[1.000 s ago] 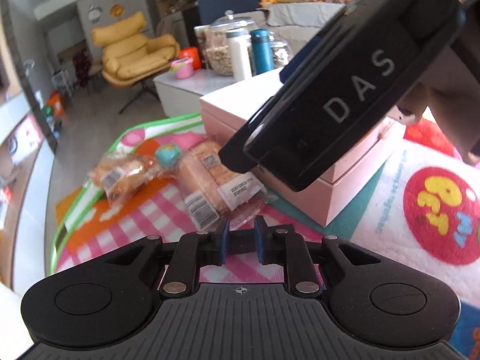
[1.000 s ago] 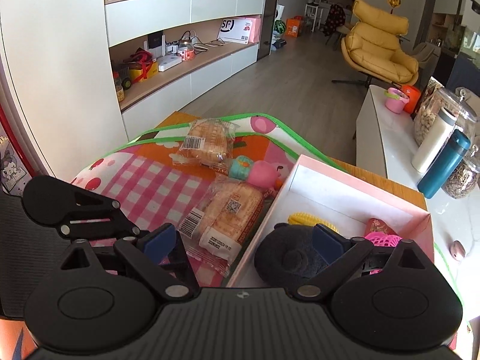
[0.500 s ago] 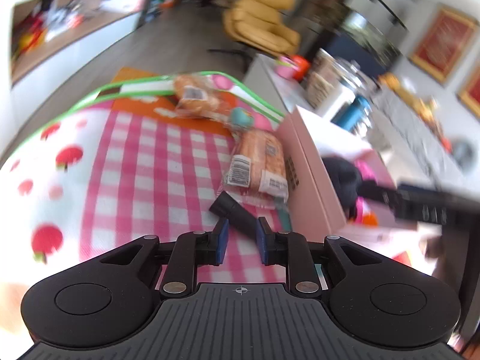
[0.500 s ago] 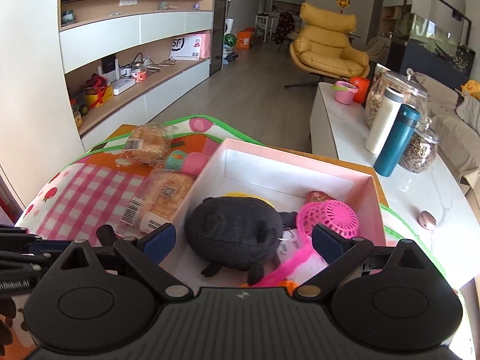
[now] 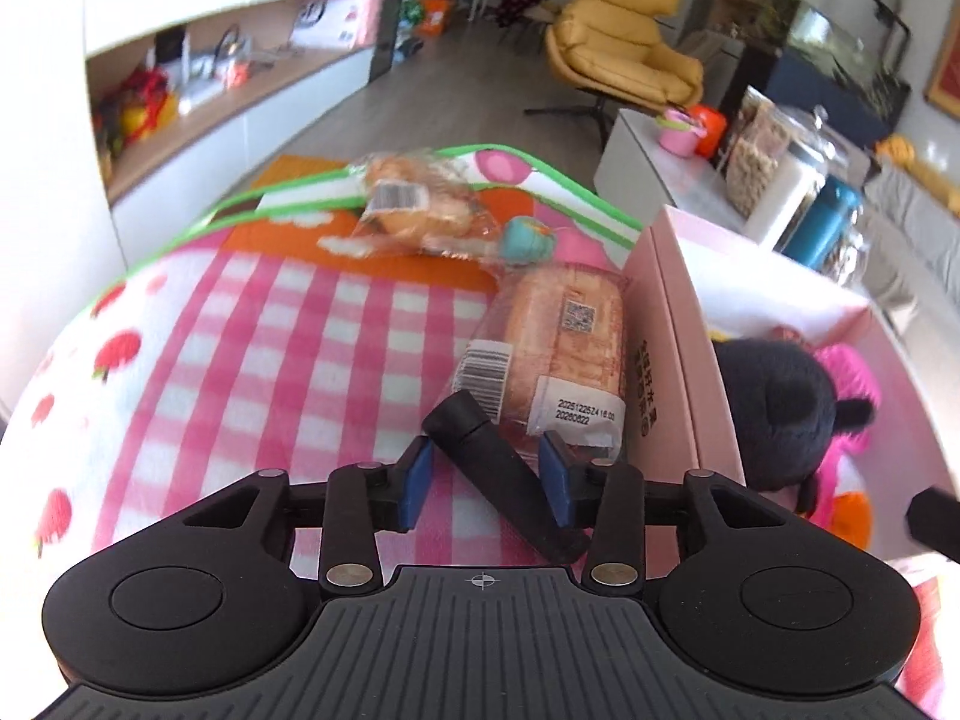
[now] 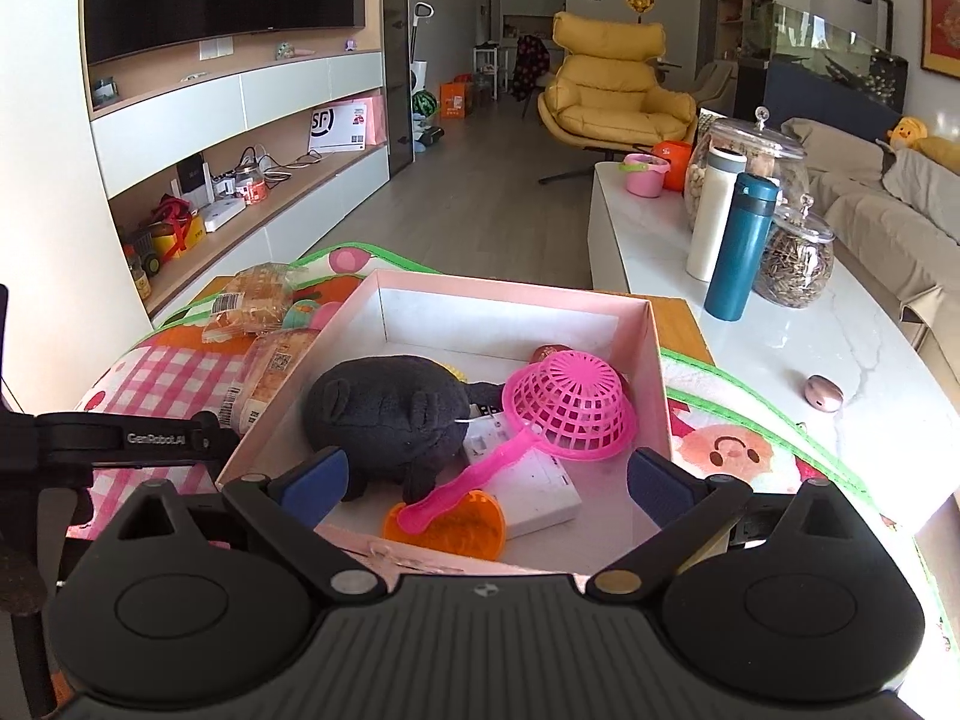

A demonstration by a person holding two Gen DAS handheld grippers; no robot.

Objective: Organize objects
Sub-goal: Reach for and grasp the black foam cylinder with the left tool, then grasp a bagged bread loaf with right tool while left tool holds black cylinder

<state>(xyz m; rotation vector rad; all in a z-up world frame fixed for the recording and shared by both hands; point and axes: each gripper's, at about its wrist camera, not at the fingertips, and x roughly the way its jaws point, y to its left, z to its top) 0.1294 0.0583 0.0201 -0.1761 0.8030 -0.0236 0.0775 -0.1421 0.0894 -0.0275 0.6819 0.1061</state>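
Note:
My left gripper (image 5: 486, 480) is open, its blue pads on either side of a black bar-shaped object (image 5: 504, 480) lying on the pink checked mat (image 5: 270, 360). A wrapped bread loaf (image 5: 552, 342) lies just ahead, against the pink box (image 5: 672, 324). A second bread pack (image 5: 402, 204) and a teal-and-pink toy (image 5: 528, 240) lie farther back. My right gripper (image 6: 486, 480) is open and empty above the near edge of the box (image 6: 654, 360), which holds a black plush (image 6: 390, 408), a pink strainer (image 6: 564, 402), an orange piece (image 6: 450, 522) and a white block (image 6: 528, 480).
A white marble counter (image 6: 810, 324) stands to the right with a teal flask (image 6: 741, 246), a white bottle (image 6: 714, 210) and glass jars. A yellow armchair (image 6: 612, 90) and wall shelving (image 6: 240, 180) are farther back. The left gripper's body (image 6: 120, 438) shows at the left of the right wrist view.
My left gripper has opened from nearly shut and dropped closer to the mat around the black bar. My right gripper has moved farther over the box, now looking down into it.

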